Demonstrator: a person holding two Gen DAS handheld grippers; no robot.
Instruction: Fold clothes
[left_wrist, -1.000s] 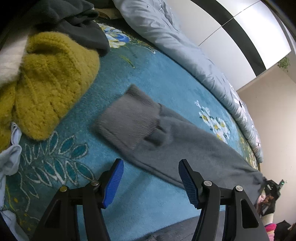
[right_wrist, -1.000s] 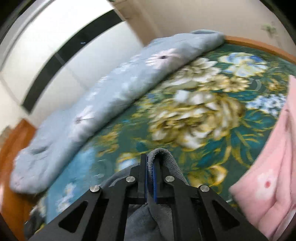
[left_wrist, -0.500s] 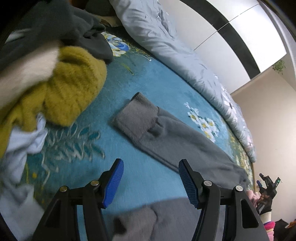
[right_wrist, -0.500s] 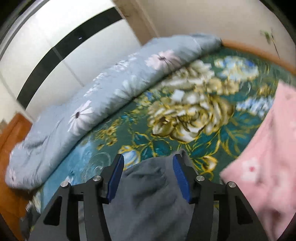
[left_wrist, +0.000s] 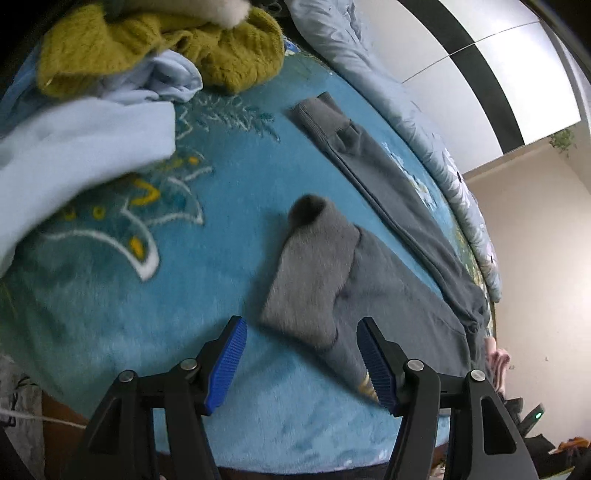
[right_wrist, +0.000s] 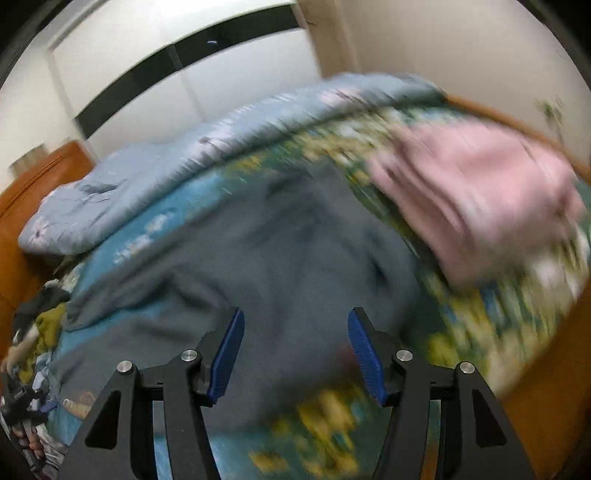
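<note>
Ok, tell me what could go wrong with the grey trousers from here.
1. The near cuff lies askew before the open left hand-held gripper; a grab there may bunch the grey trousers.
2. The light blue garment lies close and could be caught.
3. The right view is blurred, so the right hand-held gripper might mis-aim.

Floral teal blanket (left_wrist: 110, 302), pale-blue quilt (right_wrist: 147, 184), white wardrobe (right_wrist: 207, 74)

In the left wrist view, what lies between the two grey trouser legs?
Only bare blue blanket: the far leg and the near leg lie apart, with nothing else in the gap.
</note>
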